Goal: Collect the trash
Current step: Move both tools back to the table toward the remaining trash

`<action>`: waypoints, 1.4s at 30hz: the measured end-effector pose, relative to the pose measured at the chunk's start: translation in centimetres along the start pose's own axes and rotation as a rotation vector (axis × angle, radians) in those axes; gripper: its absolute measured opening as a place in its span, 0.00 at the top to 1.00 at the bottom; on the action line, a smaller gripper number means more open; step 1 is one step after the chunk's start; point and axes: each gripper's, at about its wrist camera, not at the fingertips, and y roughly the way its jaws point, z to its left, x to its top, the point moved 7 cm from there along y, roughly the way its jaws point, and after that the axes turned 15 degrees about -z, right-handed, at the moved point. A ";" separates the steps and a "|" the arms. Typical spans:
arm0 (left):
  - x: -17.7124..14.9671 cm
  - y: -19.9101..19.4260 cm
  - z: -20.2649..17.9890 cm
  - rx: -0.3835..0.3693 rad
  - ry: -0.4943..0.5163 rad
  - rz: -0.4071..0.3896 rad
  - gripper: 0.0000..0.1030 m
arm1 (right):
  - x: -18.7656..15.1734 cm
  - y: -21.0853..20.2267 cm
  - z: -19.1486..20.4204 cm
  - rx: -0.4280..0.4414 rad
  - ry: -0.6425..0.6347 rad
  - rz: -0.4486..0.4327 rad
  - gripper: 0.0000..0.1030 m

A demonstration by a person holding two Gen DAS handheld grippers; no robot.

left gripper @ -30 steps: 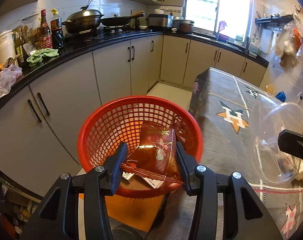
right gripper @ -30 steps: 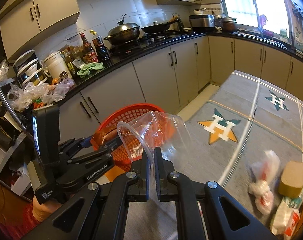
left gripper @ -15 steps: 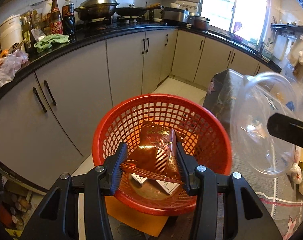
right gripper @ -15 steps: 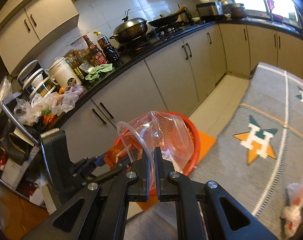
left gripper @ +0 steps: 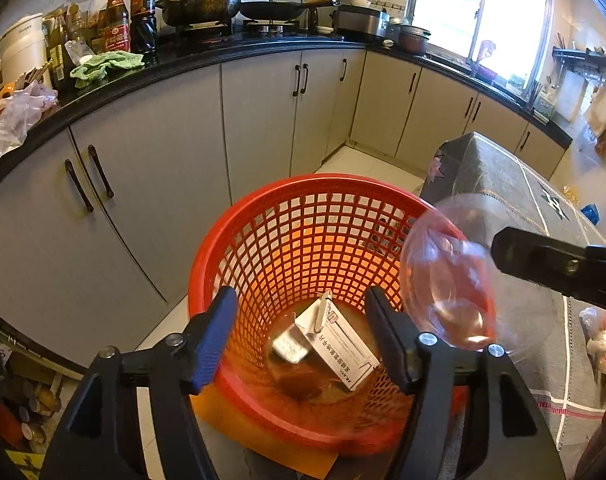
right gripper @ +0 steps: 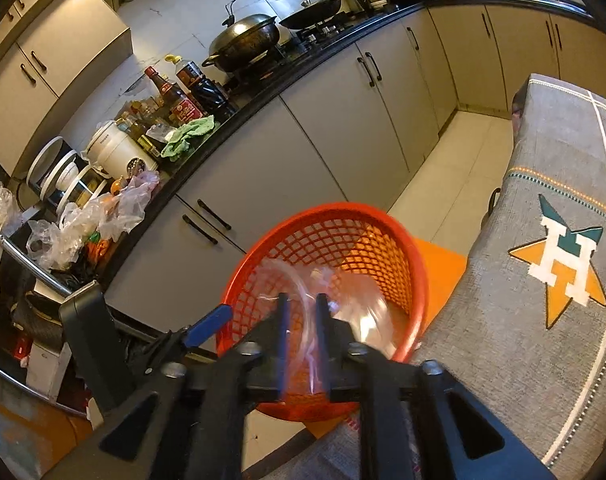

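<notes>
The left gripper [left gripper: 301,334] gapes wide and empty above the red basket [left gripper: 263,232]. In the basket lie a white box [left gripper: 339,346] with Chinese print too blurred to read and a brown wrapper [left gripper: 299,386]. The right gripper [right gripper: 301,344], narrowly parted, seems to hold the clear plastic lid [right gripper: 343,300] over the basket rim. A white "H" star marks the desk cloth [right gripper: 559,268].
</notes>
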 end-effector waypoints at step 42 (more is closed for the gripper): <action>-4.0 -6.9 -29.3 -0.440 0.238 0.153 0.27 | -6.8 -38.4 -22.0 -0.370 0.243 -0.434 0.60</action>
